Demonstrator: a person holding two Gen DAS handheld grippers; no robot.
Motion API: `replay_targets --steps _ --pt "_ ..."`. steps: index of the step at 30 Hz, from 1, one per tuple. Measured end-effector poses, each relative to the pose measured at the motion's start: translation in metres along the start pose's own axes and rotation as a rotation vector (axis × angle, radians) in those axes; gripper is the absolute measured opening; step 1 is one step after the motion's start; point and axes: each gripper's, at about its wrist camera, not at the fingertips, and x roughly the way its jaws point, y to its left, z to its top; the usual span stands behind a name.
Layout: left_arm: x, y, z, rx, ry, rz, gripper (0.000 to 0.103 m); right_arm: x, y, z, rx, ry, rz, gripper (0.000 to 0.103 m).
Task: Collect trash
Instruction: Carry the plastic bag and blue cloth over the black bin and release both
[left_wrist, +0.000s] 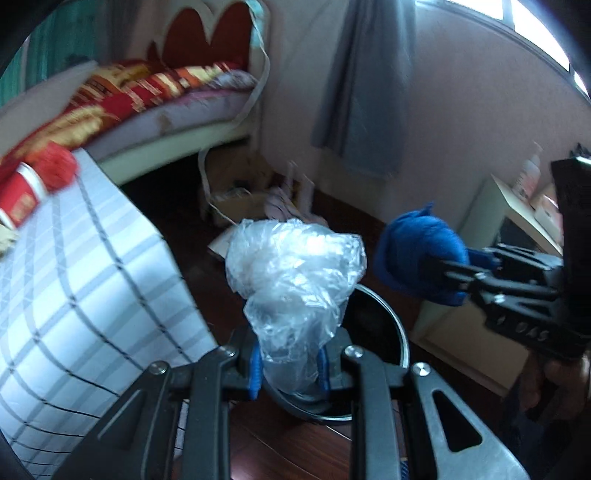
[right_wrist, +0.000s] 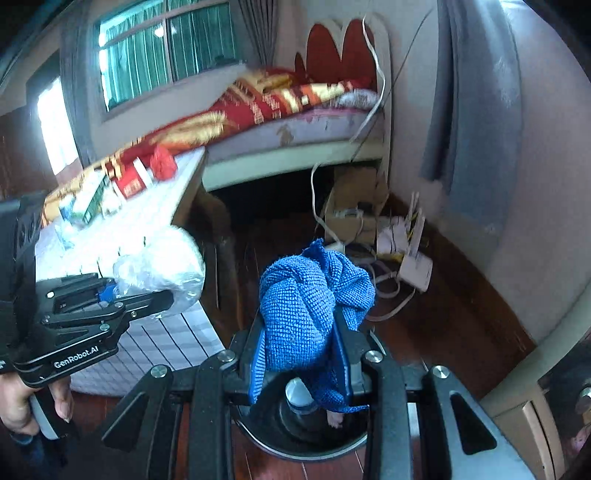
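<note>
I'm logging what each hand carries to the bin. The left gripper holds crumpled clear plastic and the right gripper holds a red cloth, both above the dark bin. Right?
Not quite. The cloth in the right gripper is blue, not red, as the right wrist view shows. The rest holds: the left gripper grips crumpled clear plastic, both above the dark bin.

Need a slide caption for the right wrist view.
Right gripper clamps a blue cloth above the black bin.

Table (left_wrist: 92, 258) edge crowds open bin (left_wrist: 391, 314)

Trash held above the bin

A crumpled clear plastic bag (left_wrist: 291, 273) and a bunched blue knitted cloth (right_wrist: 314, 314) hang over the round black bin (left_wrist: 384, 325).
</note>
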Motion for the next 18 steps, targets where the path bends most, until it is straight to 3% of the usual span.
replay_targets --steps 10,15,16,18 --pt "0.055 -0.011 -0.015 0.035 0.154 -0.047 0.024 0.054 -0.024 -0.038 0.002 0.162 -0.005 0.033" --pt "0.075 -0.011 -0.018 -0.003 0.206 -0.071 0.025 0.074 -0.029 -0.044 -0.009 0.21 0.006 0.033" --pt "0.08 -0.011 -0.018 -0.012 0.216 -0.09 0.027 0.078 -0.028 -0.045 -0.015 0.218 0.01 0.033" --pt "0.087 -0.007 -0.019 -0.036 0.227 -0.082 0.045 0.092 -0.028 -0.048 -0.041 0.246 0.012 0.042"
